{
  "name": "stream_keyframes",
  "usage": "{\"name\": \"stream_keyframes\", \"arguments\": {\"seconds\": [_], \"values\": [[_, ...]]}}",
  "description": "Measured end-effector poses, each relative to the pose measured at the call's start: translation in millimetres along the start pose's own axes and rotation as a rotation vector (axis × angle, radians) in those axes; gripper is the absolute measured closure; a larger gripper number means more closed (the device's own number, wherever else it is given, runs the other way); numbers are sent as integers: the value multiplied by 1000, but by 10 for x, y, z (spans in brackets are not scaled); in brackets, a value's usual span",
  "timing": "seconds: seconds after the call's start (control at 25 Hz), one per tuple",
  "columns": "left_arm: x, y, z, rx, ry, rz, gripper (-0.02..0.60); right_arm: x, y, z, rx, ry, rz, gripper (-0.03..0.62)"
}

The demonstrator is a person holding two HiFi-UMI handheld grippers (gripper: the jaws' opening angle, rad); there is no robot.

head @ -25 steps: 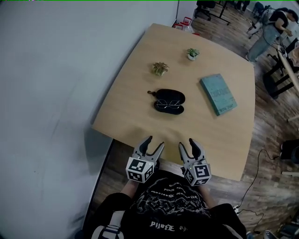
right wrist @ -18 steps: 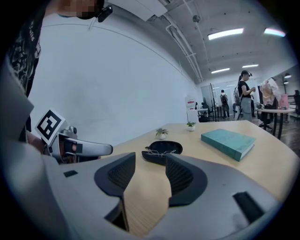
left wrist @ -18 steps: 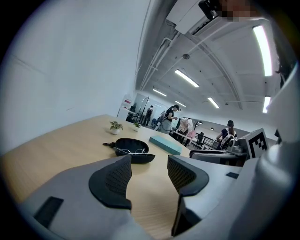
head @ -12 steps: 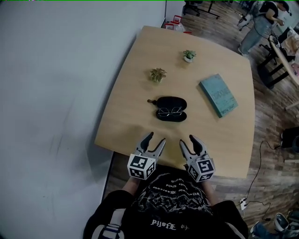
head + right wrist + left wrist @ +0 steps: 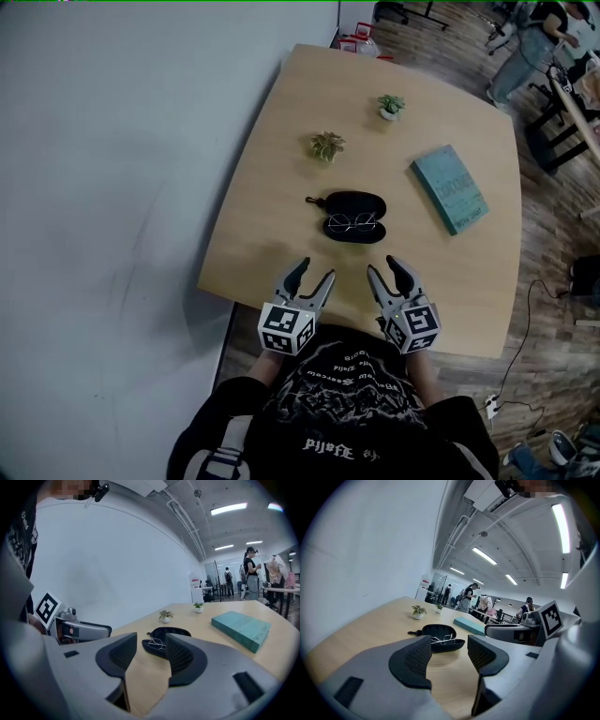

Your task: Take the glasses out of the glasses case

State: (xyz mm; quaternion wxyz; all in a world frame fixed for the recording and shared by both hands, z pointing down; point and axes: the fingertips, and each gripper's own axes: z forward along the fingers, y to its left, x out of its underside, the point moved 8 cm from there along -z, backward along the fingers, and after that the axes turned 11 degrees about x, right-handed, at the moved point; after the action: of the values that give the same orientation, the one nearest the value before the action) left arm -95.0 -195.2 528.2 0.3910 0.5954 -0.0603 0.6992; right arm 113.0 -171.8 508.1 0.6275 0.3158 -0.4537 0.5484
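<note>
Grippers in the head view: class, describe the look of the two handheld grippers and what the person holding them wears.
The left gripper and right gripper have light grey bodies with curved black textured pads. Each carries a white cube printed with black square markers. The person wears a black top with white print. The right gripper's jaws have just been closing slightly, nothing between them.

The head view is looking steeply down on the table (image 5: 281, 234) from above its near edge. Both gripper views are skimming low from that edge, sharing the open glasses case (image 5: 354, 208) mid-table.
</note>
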Motion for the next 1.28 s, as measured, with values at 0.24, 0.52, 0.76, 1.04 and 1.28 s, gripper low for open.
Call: {"name": "stream_keyframes", "arguments": {"seconds": [0.24, 0.52, 0.76, 1.04, 1.28], "values": [[-16, 8, -50, -27, -6, -14, 336, -271, -73, 152, -11, -28, -114, 382], [-1, 42, -66, -65, -9, -11, 336, -475, -137, 371, -90, 3, -308, 382], [-48, 86, -97, -93, -14, -1, 336, -611, -163, 634, -157, 54, -446, 382], [-109, 157, -140, -137, -23, 12, 336, -543, -93, 999, -255, 147, -617, 381], [-150, 167, -190, -154, -19, 7, 336, -417, -52, 1260, -320, 222, -743, 381]]}}
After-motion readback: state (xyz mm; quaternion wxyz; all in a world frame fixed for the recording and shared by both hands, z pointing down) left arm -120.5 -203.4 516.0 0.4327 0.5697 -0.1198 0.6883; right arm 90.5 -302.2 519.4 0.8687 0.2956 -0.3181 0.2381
